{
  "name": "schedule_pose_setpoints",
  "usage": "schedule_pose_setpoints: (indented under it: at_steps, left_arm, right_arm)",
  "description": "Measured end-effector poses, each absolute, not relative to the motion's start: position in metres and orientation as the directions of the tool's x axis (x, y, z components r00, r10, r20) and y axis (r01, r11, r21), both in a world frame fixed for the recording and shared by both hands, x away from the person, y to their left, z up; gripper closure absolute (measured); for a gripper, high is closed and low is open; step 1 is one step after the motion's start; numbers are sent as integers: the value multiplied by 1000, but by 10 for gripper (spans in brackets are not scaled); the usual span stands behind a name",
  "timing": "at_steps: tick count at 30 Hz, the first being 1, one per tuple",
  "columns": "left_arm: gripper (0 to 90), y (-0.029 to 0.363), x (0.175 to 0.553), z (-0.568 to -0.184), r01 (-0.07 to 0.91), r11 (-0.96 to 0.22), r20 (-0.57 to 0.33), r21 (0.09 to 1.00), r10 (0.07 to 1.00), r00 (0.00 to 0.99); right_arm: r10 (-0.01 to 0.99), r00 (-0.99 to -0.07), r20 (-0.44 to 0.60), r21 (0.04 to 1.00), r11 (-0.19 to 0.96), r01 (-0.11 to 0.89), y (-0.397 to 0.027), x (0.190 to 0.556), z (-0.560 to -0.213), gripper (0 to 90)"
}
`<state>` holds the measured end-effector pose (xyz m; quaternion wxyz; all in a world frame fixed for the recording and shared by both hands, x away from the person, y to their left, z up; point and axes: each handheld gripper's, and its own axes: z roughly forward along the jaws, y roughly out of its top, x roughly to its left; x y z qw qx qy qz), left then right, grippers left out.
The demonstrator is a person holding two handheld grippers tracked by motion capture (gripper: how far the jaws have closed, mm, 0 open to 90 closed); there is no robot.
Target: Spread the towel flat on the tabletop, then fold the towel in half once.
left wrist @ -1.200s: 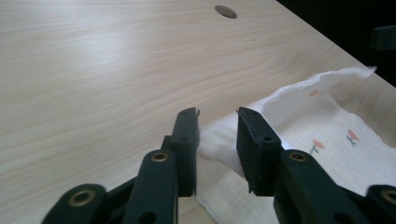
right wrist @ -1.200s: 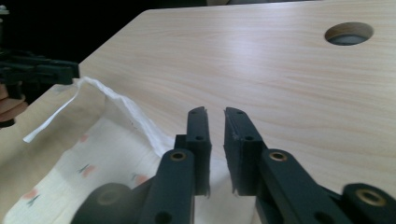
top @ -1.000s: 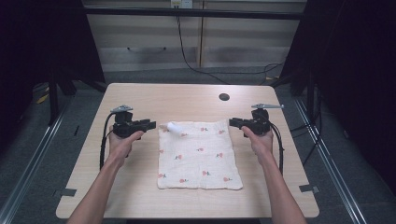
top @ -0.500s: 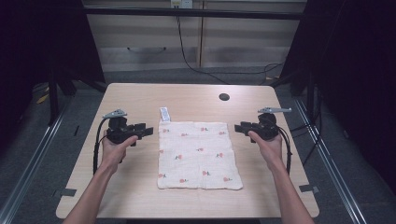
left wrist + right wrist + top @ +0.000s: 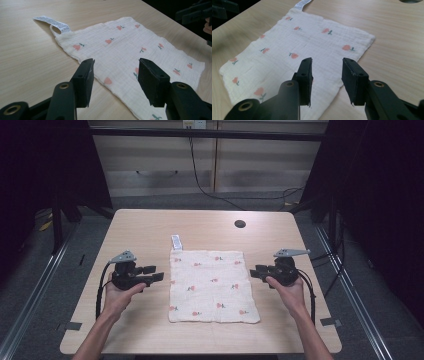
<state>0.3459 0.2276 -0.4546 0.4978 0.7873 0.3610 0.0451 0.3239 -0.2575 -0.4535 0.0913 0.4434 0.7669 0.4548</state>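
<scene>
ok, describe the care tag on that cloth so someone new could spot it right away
Start at the light wooden table and find the cream cloth with small red flowers lying flat at its middle. At the cloth's far left corner a narrow white care tag sticks out onto the bare wood, toward the dark round hole. It is the one printed white strip, with no flowers.

Wooden table (image 5: pixel 150 227), grey floor (image 5: pixel 45 285), dark surroundings.

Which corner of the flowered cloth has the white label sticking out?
The far left corner of the cloth, seen from the high view: the white label sticks out there; the other three corners are plain.
</scene>
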Motion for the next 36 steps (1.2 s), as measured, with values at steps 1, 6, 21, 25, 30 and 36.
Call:
schedule_pose_setpoints:
  at_steps: [1,6,21,25,30,36]
  left_arm:
    - [471,228,344,-455,523,-245,-286,816,615,735]
    - [469,227,326,-459,554,-246,-309,796,623,719]
    - [548,210,291,-487,526,-395,-266,753,550,792]
    - [521,205,285,-491,526,-422,-258,738,544,798]
    - [526,196,282,-493,513,-457,-246,726,525,815]
    - [521,184,279,-496,490,-496,-218,717,508,833]
  right_arm:
    - [759,-597,260,777,202,596,-256,322,-455,619]
    - [754,-611,241,756,249,605,-251,311,-459,637]
    - [712,-665,226,704,353,616,-243,262,-481,670]
    - [702,-677,219,684,385,620,-240,249,-485,647]
    - [718,-664,210,663,394,636,-240,243,-496,602]
    - [720,-669,184,667,409,623,-239,241,-496,606]
